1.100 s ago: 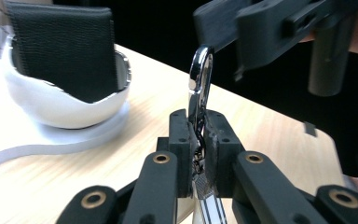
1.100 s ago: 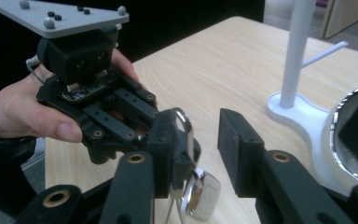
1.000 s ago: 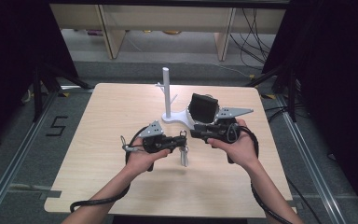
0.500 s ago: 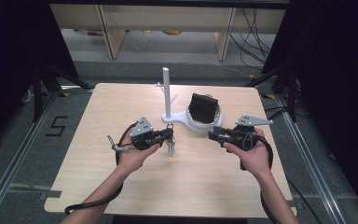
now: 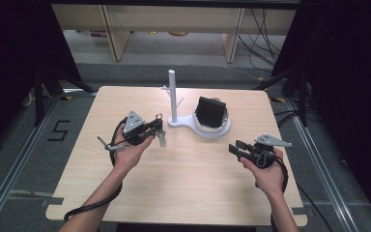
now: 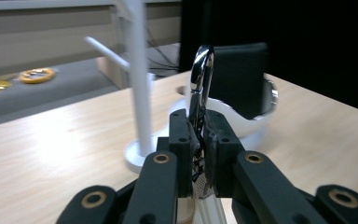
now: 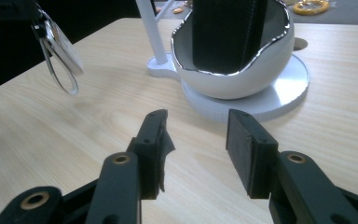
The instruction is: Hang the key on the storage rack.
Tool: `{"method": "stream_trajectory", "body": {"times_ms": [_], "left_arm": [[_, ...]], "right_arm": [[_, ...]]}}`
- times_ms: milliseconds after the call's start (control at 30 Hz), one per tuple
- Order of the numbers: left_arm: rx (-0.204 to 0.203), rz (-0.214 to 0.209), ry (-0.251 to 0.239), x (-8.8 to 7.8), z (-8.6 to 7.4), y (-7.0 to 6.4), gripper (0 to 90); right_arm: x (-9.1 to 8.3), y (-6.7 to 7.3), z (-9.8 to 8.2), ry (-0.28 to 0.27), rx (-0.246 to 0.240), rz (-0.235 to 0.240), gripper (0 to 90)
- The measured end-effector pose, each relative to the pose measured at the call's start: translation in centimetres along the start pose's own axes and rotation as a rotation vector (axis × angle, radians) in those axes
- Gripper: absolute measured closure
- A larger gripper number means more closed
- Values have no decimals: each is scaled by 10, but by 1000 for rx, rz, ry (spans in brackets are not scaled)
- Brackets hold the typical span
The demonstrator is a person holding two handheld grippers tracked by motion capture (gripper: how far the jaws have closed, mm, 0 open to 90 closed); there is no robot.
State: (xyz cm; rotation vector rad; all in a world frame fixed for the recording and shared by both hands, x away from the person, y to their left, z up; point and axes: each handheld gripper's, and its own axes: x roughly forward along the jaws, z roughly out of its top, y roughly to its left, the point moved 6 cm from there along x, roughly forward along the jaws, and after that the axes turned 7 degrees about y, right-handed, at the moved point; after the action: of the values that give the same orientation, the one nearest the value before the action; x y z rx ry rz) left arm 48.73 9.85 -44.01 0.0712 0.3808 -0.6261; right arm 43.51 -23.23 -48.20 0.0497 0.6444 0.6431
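The left gripper [image 5: 157, 126] is clamping a metal key ring [image 6: 200, 79] between its closed jaws, and the ring is standing up above the jaw tips in the left gripper view; in the high view something pale is hanging below the jaws, probably a tag or key on the same ring [image 5: 162, 139], though it is too small to tell. The right gripper [image 5: 235, 148] is holding nothing: its jaws have just been opening and are standing apart over bare wood, near the table's [image 5: 188, 193] right edge and well clear of everything else.

Beyond the left jaws, the white stand [image 5: 172, 94] is rising from its base, with short pegs branching off the post. Joined to that base is a white bowl-shaped dish [image 5: 220, 129] in which a black box-like object [image 5: 210, 111] is standing upright.

The step in hand looks like carrying the key ring toward the stand to hang it on a peg. The next move is calling for the left hand to raise the ring to peg height, line its open loop up with a peg tip, slide it over, and only then let the jaws go. The right gripper seems to be waiting, perhaps to steady the base.
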Motion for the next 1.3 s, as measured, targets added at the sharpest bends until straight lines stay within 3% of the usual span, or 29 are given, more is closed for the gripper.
{"method": "stream_trajectory", "body": {"times_ms": [67, 133, 200, 233, 433, 467, 500, 633, 833, 933, 1033, 1300], "left_arm": [[-11, 32, -10, 1, 5, 6, 823], [-19, 68, -16, 2, 11, 14, 823], [-24, 81, -17, 3, 12, 16, 823], [-30, 99, -16, 4, 14, 20, 823], [-42, 148, -4, 11, 17, 28, 823], [-43, 154, -1, 12, 17, 29, 823], [-44, 160, 0, 13, 18, 30, 823], [-44, 169, 6, 16, 19, 32, 823], [-55, 210, 13, 23, 25, 37, 823], [-54, 217, 13, 26, 28, 38, 823], [-54, 226, 20, 28, 30, 39, 823], [-50, 249, 30, 34, 34, 42, 824]], "right_arm": [[2, -1, -3, 1, -17, -10, 591], [1, -1, -4, 10, 3, -32, 591], [2, -3, -4, -11, -19, -26, 591], [2, 0, -7, 10, 9, -14, 590], [4, 0, -11, 17, 19, -8, 590], [4, -3, -10, 12, -18, -14, 590], [4, 1, -11, 17, 20, -3, 590], [5, -3, -11, 13, -20, -21, 590], [5, -1, -11, 9, -12, -3, 590], [5, -1, -10, 6, -12, 3, 590], [4, 3, -11, 16, 22, 7, 591], [4, 3, -11, 17, 19, 6, 590]]}}
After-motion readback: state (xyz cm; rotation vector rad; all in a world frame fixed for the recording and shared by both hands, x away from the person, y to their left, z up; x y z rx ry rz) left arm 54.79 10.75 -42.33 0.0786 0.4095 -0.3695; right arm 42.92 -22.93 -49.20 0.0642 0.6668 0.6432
